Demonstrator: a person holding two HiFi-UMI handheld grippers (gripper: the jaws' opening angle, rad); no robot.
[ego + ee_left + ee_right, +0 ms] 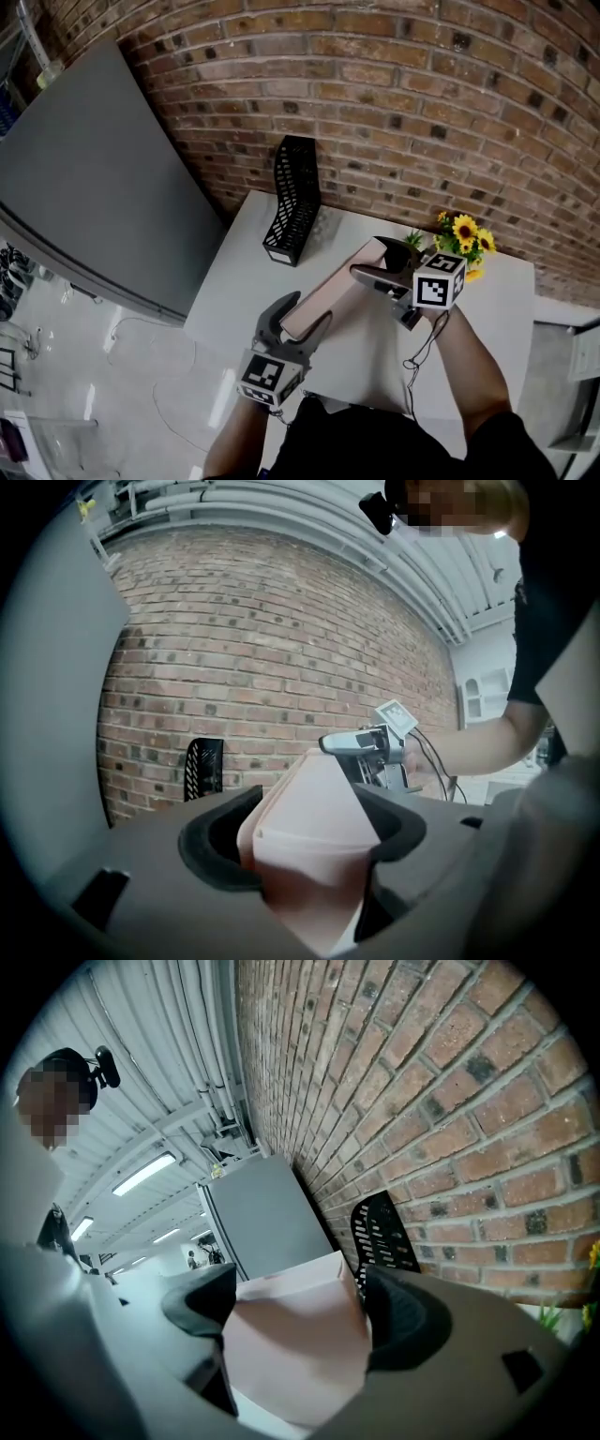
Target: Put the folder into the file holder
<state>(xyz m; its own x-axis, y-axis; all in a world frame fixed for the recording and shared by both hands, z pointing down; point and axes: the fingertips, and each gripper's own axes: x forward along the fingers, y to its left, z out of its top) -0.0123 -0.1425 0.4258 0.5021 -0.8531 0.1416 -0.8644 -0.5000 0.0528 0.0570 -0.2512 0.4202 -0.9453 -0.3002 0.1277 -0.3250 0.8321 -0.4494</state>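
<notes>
A pale pink folder [330, 289] is held in the air over the white table [492, 314], one end in each gripper. My left gripper [302, 319] is shut on its near end, and in the left gripper view the folder [314, 822] fills the gap between the jaws. My right gripper [377, 262] is shut on the far end; the folder [295, 1340] is wedged between its dark pads. The black mesh file holder [295, 202] stands upright at the table's back left against the brick wall, apart from the folder. It also shows as the file holder [204, 766] and the file holder [384, 1232].
A bunch of sunflowers [464, 234] stands at the back right of the table by the wall. A large grey panel [84, 197] leans to the left of the table. The table's left edge drops to a glossy floor [141, 375].
</notes>
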